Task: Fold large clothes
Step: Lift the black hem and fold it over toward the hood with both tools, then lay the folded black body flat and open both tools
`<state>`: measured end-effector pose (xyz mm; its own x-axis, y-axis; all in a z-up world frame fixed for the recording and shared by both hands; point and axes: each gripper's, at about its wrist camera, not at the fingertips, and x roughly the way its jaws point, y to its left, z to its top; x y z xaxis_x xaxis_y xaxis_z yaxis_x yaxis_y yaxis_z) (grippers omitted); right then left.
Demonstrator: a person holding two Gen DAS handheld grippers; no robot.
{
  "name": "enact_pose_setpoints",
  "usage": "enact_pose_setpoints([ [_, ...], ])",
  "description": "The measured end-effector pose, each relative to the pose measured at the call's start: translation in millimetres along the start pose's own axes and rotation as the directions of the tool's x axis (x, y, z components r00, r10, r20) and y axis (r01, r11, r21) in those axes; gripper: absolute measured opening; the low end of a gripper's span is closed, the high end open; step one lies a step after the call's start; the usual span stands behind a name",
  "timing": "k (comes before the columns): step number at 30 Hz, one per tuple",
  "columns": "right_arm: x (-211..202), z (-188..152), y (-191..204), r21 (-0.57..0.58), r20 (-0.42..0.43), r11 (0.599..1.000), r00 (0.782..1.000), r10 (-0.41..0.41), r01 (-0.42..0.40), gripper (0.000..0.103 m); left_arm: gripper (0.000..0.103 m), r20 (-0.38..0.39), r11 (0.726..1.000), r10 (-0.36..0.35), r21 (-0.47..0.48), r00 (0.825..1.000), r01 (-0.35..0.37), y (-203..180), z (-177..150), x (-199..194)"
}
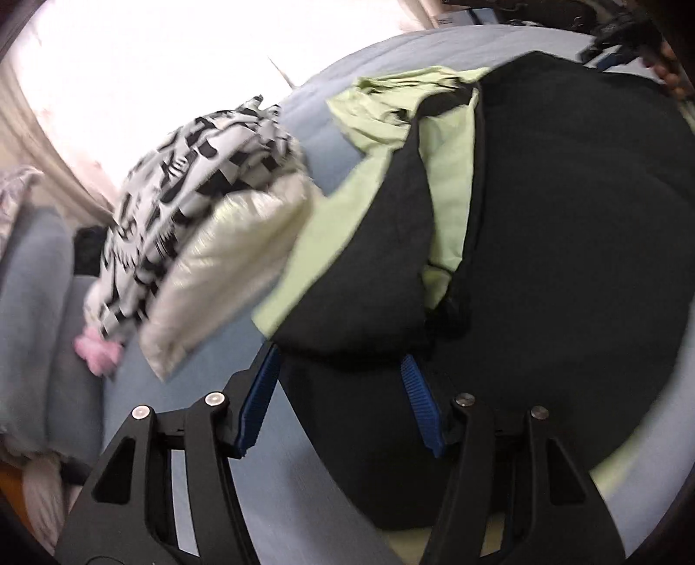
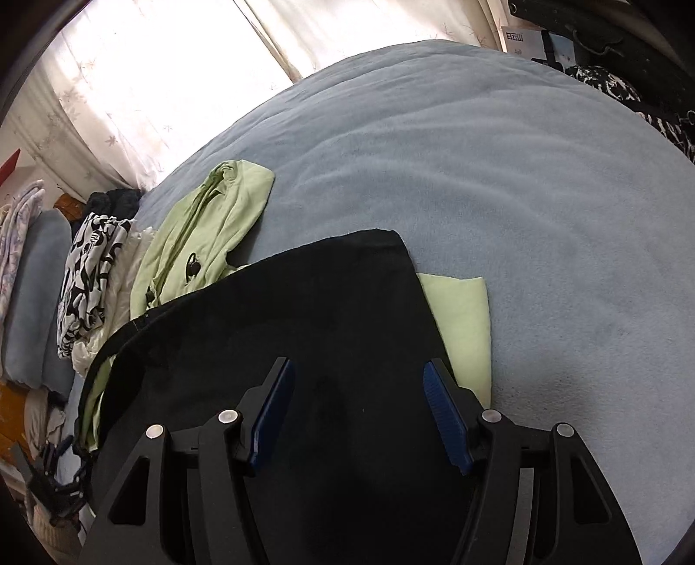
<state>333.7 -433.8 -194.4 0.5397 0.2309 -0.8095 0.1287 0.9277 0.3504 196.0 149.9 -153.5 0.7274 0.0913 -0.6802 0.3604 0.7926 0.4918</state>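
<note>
We held both our left gripper (image 1: 339,391) and right gripper (image 2: 358,410) wide open over the black garment (image 2: 304,313) on the bed (image 2: 499,174), mid-fold we guessed, needing to grab an edge next.

a black garment (image 2: 304,313) lies spread flat over a crumpled light-green garment (image 2: 204,226) on the bed.

— Is anything showing legible writing?
— Only a white sign (image 2: 514,38) at the back, beyond the bed (image 2: 499,152), is showing three dark characters, seemingly "白云山"; the smaller print beneath is staying too tiny to read.
</note>
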Motion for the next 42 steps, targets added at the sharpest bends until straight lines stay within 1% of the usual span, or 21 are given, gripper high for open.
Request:
enact_pose_setpoints([
  [2, 4, 0, 5, -0.016, 0.000, 1.000, 1.000, -0.009, 0.009, 0.063, 0.055, 0.007, 0.999, 0.025, -0.041, 1.000, -0.025, 11, 12, 17],
  [3, 5, 0, 6, -0.024, -0.002, 1.000, 1.000, -0.015, 0.015, 0.063, 0.054, 0.003, 0.995, 0.027, -0.095, 1.000, -0.027, 22, 20, 27],
  [4, 2, 2, 5, -0.027, -0.003, 0.999, 1.000, -0.018, 0.018, 0.063, 0.054, -0.003, 0.985, 0.001, -0.175, 1.000, -0.001, 36, 27, 37],
  [5, 5, 3, 7, -0.029, -0.002, 0.999, 1.000, -0.020, 0.020, 0.063, 0.054, -0.006, 0.964, -0.040, -0.263, 0.999, 0.037, 52, 33, 47],
  [6, 6, 5, 8, -0.028, 0.000, 0.999, 1.000, -0.022, 0.022, 0.063, 0.054, -0.007, 0.947, -0.067, -0.315, 0.998, 0.062, 62, 38, 53],
  [8, 7, 10, 8, -0.024, 0.002, 0.999, 1.000, -0.021, 0.021, 0.063, 0.054, -0.015, 0.884, -0.152, -0.449, 0.988, 0.130, 87, 42, 74],
  [9, 7, 12, 8, -0.021, 0.002, 1.000, 1.000, -0.023, 0.023, 0.063, 0.054, -0.018, 0.868, -0.165, -0.478, 0.986, 0.137, 93, 42, 80],
  [11, 11, 18, 10, -0.019, 0.004, 1.000, 1.000, -0.024, 0.024, 0.063, 0.054, -0.022, 0.820, -0.223, -0.544, 0.975, 0.176, 105, 40, 97],
  [13, 16, 24, 10, -0.014, 0.010, 0.999, 0.999, -0.034, 0.034, 0.063, 0.054, -0.030, 0.792, -0.255, -0.581, 0.967, 0.190, 110, 36, 108],
  [15, 20, 30, 8, -0.002, 0.017, 0.999, 0.999, -0.041, 0.041, 0.063, 0.050, -0.028, 0.773, -0.277, -0.601, 0.961, 0.205, 111, 32, 114],
  [22, 34, 48, -5, 0.043, 0.038, 0.992, 0.992, -0.119, 0.117, 0.063, 0.049, -0.016, 0.741, -0.291, -0.636, 0.956, 0.215, 107, 21, 116],
  [25, 42, 51, -12, 0.042, 0.013, 0.993, 0.994, -0.109, 0.108, 0.063, 0.049, -0.012, 0.737, -0.290, -0.641, 0.957, 0.215, 108, 17, 115],
  [27, 52, 52, -16, 0.046, -0.019, 0.995, 0.996, -0.092, 0.093, 0.063, 0.050, -0.011, 0.722, -0.298, -0.657, 0.955, 0.218, 110, 12, 116],
  [31, 63, 57, -15, 0.044, -0.004, 0.997, 0.998, -0.061, 0.061, 0.062, 0.050, 0.001, 0.688, -0.309, -0.690, 0.951, 0.224, 114, 3, 117],
  [32, 64, 56, -14, 0.042, 0.002, 0.998, 0.999, -0.052, 0.051, 0.047, 0.044, 0.007, 0.689, -0.298, -0.691, 0.955, 0.220, 114, 3, 115],
  [33, 64, 57, -10, 0.027, 0.015, 0.999, 0.999, -0.042, 0.041, 0.022, 0.029, 0.012, 0.693, -0.288, -0.687, 0.957, 0.217, 114, 3, 113],
  [34, 63, 57, -7, 0.011, 0.024, 0.999, 0.999, -0.047, 0.047, 0.016, 0.026, 0.007, 0.714, -0.260, -0.672, 0.966, 0.197, 112, 5, 109],
  [35, 60, 55, -3, -0.003, 0.038, 0.998, 0.997, -0.062, 0.062, 0.014, 0.023, 0.006, 0.733, -0.233, -0.656, 0.973, 0.179, 109, 6, 103],
  [37, 47, 49, 6, -0.033, 0.095, 0.994, 0.990, -0.101, 0.104, 0.011, 0.017, 0.020, 0.757, -0.198, -0.632, 0.980, 0.166, 106, 10, 94],
  [39, 29, 44, 8, -0.018, 0.141, 0.992, 0.982, -0.125, 0.129, 0.010, 0.010, 0.045, 0.757, -0.202, -0.626, 0.978, 0.185, 107, 15, 84],
  [42, -5, 36, 12, -0.001, 0.215, 0.986, 0.963, -0.163, 0.167, 0.010, 0.010, 0.061, 0.767, -0.219, -0.607, 0.974, 0.211, 108, 30, 71],
])
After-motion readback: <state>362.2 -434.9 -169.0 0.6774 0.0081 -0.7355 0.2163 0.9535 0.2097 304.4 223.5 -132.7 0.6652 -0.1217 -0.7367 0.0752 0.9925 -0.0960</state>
